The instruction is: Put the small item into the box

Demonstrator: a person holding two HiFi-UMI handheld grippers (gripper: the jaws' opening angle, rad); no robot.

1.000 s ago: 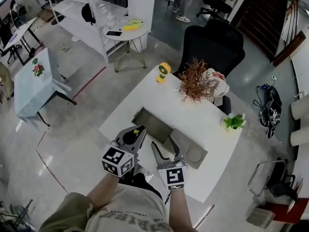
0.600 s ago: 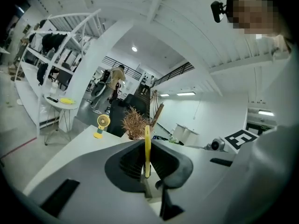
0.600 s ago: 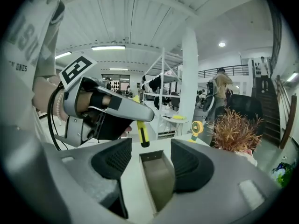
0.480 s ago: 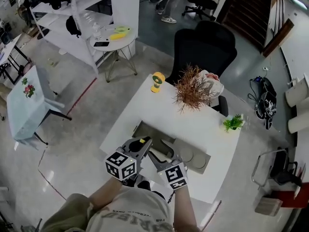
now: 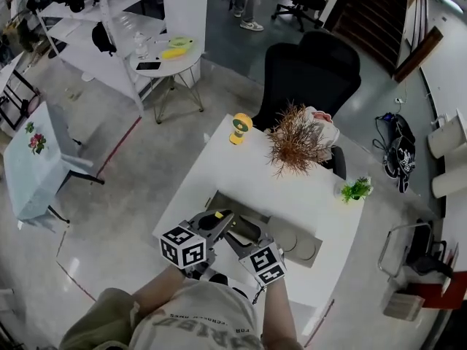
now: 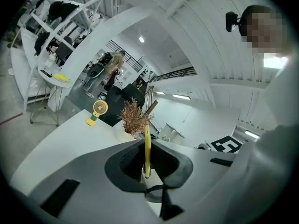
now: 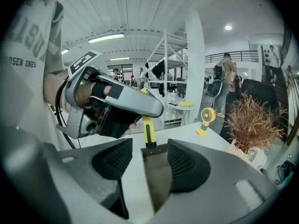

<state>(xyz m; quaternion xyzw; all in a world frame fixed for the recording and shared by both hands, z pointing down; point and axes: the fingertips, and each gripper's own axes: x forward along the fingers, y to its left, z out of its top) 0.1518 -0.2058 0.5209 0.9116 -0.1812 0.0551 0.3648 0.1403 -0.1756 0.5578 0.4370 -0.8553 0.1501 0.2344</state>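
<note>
Nearest is the person, both forearms reaching out over the near edge of the white counter (image 5: pixel 244 162). The left tool (image 5: pixel 221 222) points toward the far right and its jaws are clamped together on the small item (image 6: pixel 147 146), a thin yellow piece with a dark lower end. In the left gripper view the piece stands upright, edge-on, between the pads. The right tool (image 7: pixel 150 152) lies just to the right of the left one, the two nearly touching at the tips. Its jaws stand apart with nothing gripped; between them only the box (image 7: pixel 157 177) shows, farther off.

The box is a long, open, grey-brown tray set slanting across the near part of the counter. A flat panel (image 5: pixel 295 243) with round marks lies at its right end. The small item hangs over the left end of the box, its dark end level with the rim in the right gripper view. Whether it touches the rim cannot be told.

Farther across the counter, well apart from the box, a small yellow fan (image 5: pixel 240 128) stands near the far left corner. A dried brown plant (image 5: pixel 298 138) stands at the far edge and a little green plant (image 5: pixel 355 189) at the right edge. Beyond the counter is a black office chair (image 5: pixel 314 68). Far left on the floor stand a round side table (image 5: pixel 170 55) and white shelving (image 5: pixel 120 28).
</note>
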